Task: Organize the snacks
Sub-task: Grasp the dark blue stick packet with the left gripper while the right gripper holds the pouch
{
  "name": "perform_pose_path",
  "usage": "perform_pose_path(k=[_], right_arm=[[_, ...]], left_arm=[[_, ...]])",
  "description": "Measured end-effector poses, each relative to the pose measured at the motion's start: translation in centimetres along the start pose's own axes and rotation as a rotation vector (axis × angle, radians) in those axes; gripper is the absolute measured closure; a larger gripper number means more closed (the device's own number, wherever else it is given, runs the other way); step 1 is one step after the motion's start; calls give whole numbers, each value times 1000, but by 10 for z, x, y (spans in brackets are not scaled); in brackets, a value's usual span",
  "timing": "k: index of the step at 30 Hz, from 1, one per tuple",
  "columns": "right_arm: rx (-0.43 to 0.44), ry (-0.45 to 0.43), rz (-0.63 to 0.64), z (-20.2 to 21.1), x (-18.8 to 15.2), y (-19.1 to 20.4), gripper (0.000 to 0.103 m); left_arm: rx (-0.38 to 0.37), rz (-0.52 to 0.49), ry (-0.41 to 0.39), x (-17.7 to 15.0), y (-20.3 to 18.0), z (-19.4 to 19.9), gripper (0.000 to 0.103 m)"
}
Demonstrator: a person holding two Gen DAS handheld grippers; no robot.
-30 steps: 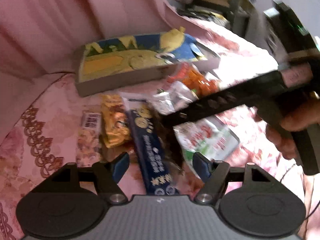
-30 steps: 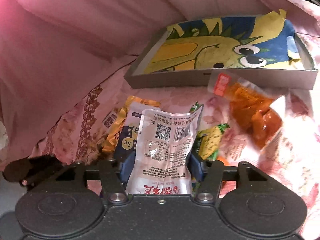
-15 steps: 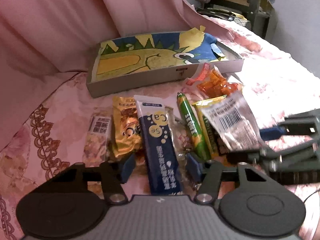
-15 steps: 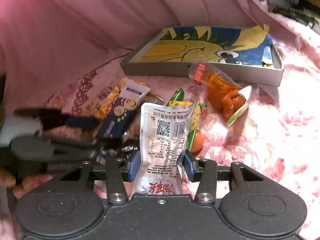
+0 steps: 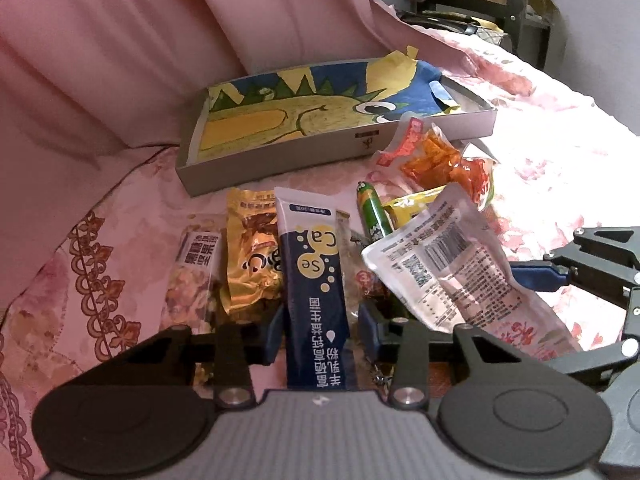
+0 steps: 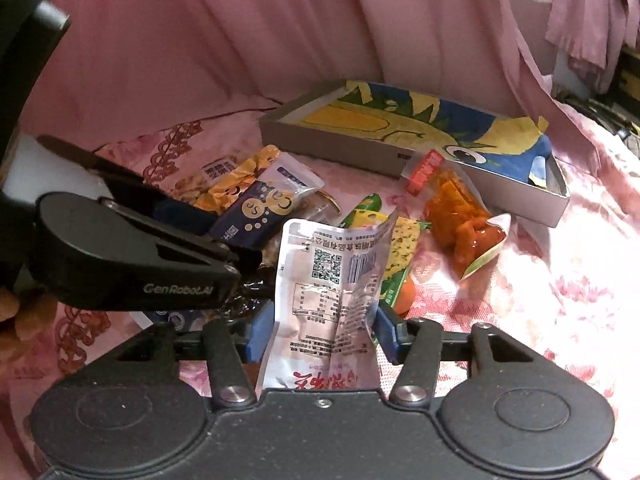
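Both grippers bracket packets: left gripper (image 5: 318,330) closing; right gripper (image 6: 318,332) apparently opening.

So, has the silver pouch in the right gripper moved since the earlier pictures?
Yes. In the left wrist view the silver pouch has come left toward the green stick, against the fixed grey box.

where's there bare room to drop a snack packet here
The shallow box holds no snacks over its dinosaur lining, so that is the widest free spot. Bare bedspread lies right of the orange packet. It is crowded between the box front and both tongs, where the packets overlap.
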State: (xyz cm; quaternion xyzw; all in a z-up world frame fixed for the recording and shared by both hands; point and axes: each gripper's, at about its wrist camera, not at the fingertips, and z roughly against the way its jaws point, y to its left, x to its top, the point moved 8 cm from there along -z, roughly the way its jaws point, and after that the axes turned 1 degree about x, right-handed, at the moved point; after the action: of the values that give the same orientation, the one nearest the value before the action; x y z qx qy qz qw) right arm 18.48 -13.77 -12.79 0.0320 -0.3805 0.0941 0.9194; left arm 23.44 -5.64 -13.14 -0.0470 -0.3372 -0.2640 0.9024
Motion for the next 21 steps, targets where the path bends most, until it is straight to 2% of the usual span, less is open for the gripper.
perform_pose_path(k=[2, 5, 9, 14, 21], right_arm=[[-5, -10, 20, 1, 0, 2, 51], [-13, -21, 52, 6, 0, 7, 57], [-19, -27, 79, 10, -1, 9, 60], [-22, -42, 77, 19, -1, 7, 60], [-28, -56, 45, 28, -3, 0, 60]], left_arm=[[2, 12, -5, 0, 0, 1, 65], [27, 33, -15, 1, 6, 6, 83], [13, 73, 9, -4, 10, 6, 83], [42, 16, -4, -5, 4, 7, 83], [4, 118, 1, -6, 11, 15, 90]])
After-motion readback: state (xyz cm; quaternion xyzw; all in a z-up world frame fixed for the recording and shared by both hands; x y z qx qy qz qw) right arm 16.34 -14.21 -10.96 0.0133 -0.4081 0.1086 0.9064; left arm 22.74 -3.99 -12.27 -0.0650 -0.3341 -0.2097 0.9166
